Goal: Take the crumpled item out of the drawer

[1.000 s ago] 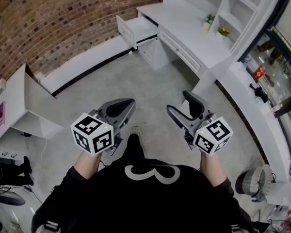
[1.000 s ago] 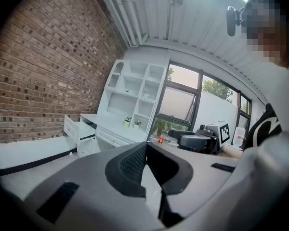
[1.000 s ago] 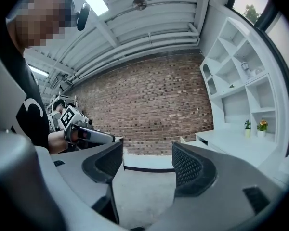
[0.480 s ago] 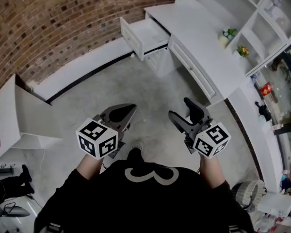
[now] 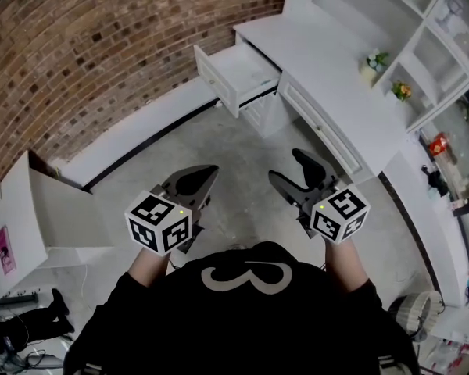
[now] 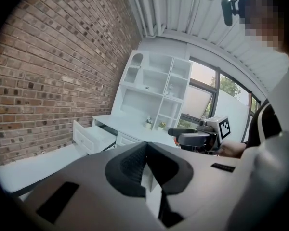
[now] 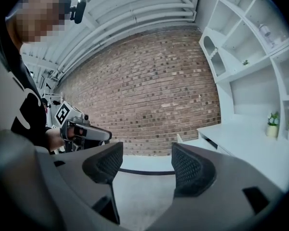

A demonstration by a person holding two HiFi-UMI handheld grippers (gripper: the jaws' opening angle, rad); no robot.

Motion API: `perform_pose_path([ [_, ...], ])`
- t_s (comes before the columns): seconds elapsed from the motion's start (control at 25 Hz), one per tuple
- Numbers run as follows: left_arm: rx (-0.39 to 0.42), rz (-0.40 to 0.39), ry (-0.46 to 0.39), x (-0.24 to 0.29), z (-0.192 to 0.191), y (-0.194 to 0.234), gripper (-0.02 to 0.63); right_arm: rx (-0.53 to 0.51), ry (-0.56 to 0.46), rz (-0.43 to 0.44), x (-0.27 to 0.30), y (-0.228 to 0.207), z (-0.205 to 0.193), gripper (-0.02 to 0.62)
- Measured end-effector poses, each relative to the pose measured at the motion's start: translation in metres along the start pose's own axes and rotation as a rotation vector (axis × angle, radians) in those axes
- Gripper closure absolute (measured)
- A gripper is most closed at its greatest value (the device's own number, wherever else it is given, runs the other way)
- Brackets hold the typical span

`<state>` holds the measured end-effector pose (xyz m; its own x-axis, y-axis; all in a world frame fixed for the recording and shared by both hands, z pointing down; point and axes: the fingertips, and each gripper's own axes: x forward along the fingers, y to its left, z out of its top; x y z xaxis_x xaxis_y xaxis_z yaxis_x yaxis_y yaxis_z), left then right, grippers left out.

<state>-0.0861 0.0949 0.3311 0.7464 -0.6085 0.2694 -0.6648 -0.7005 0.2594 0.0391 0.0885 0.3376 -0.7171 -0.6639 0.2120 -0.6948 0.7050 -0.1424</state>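
The open white drawer (image 5: 236,73) juts out from the left end of the white desk (image 5: 336,76), far ahead of both grippers. Its inside looks pale, and I cannot make out a crumpled item in it. My left gripper (image 5: 197,181) hangs over the floor with its jaws together and nothing in them. My right gripper (image 5: 291,170) is beside it, jaws apart and empty. The left gripper view has the left gripper (image 6: 145,170), the drawer (image 6: 89,136) and the right gripper (image 6: 197,138). The right gripper view has the right gripper (image 7: 147,170) and the left gripper (image 7: 84,131).
A brick wall (image 5: 102,45) runs behind the desk. White shelves (image 5: 422,22) above the desk hold small potted plants (image 5: 373,59). A low white cabinet (image 5: 39,209) stands at the left. Grey concrete floor (image 5: 234,155) lies between me and the drawer.
The desk and open drawer have come lower and nearer in the head view as the person steps toward them. Both grippers keep their pose, left shut, right open.
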Motion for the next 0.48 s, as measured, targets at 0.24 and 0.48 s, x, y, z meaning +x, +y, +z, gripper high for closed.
perform_pose_path([
  [0.24, -0.003, 0.014, -0.008, 0.016, 0.018, 0.027, 0.604, 0.013, -0.004, -0.006, 0.025, -0.031, 0.005, 0.295],
  [0.48, -0.023, 0.045, -0.011, 0.039, 0.026, 0.071, 0.604, -0.015, 0.020, -0.019, 0.068, -0.072, 0.006, 0.298],
])
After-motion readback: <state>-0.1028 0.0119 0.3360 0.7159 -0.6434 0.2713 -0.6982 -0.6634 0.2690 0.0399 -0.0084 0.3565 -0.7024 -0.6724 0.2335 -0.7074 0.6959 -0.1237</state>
